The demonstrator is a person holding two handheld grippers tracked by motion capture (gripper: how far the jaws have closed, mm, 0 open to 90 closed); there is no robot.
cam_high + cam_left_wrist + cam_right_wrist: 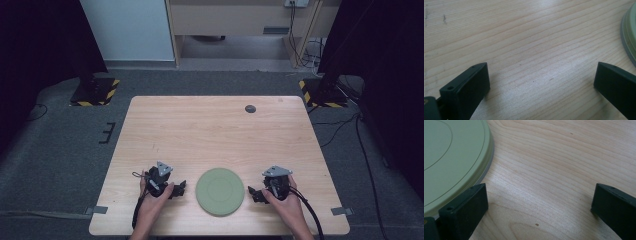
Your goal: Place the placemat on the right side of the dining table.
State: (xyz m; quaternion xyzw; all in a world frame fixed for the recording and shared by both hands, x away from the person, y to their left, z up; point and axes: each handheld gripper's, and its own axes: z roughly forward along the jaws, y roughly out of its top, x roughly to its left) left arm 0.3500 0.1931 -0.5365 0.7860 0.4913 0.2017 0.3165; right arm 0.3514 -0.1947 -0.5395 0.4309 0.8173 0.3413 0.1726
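A round pale green plate (220, 191) lies flat on the wooden table (215, 130), near its front edge. My left gripper (179, 189) rests on the table just left of the plate, jaws wide open over bare wood, nothing between them (541, 77). The plate's rim (630, 37) shows at the right edge of the left gripper view. My right gripper (255, 194) sits just right of the plate, also open and empty (539, 200). In the right gripper view the plate (451, 157) lies beside the left jaw, close to it.
A small dark round disc (250, 108) is set in the table top near the far edge. Cables (312, 212) trail from the grippers off the front edge. Black stand bases with yellow stripes (95, 91) sit on the floor beyond the table.
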